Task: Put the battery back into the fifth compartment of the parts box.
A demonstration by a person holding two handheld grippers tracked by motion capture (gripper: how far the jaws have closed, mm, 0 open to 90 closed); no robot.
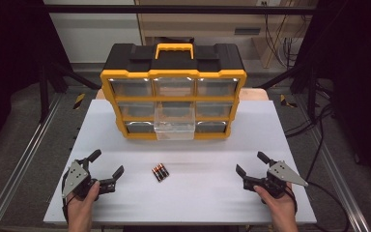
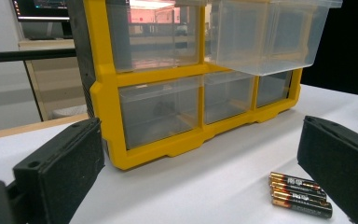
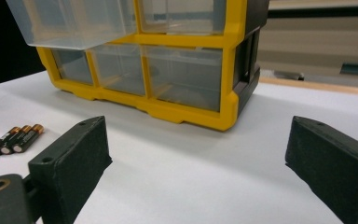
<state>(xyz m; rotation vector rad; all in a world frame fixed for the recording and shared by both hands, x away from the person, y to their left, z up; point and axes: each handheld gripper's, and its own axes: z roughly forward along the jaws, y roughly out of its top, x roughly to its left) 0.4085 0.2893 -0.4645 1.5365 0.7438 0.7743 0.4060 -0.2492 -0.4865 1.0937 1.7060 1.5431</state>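
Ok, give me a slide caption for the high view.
Both open claws, left and right, flank three batteries lying before a yellow organizer with its middle drawer pulled out.

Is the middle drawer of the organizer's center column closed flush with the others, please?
No, the middle drawer is pulled out from the yellow organizer, overhanging the table in front of the batteries.

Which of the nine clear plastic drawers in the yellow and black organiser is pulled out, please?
The middle drawer of the centre row is pulled out, jutting forward over the white table; the other eight sit flush in the yellow frame.
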